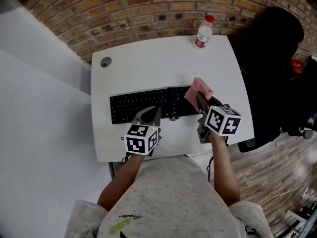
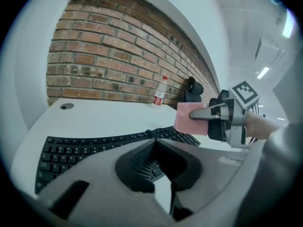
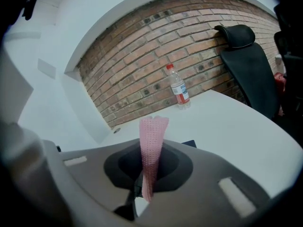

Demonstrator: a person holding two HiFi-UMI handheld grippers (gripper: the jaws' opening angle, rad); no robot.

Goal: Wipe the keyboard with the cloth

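A black keyboard (image 1: 148,103) lies across the white table (image 1: 148,58). My right gripper (image 1: 200,102) is shut on a pink cloth (image 1: 198,92), which stands up from its jaws over the keyboard's right end. In the right gripper view the cloth (image 3: 151,141) rises as a narrow strip between the jaws. My left gripper (image 1: 150,114) hangs over the keyboard's near edge, left of centre, shut on nothing. The left gripper view shows the keyboard (image 2: 94,143) below my left gripper (image 2: 154,142), with the cloth (image 2: 189,118) and my right gripper (image 2: 210,113) to the right.
A plastic bottle with a red cap (image 1: 203,33) stands at the table's far right edge, before a brick wall. A black office chair (image 1: 270,58) is beside the table's right side. A round cable hole (image 1: 105,62) is at the far left corner.
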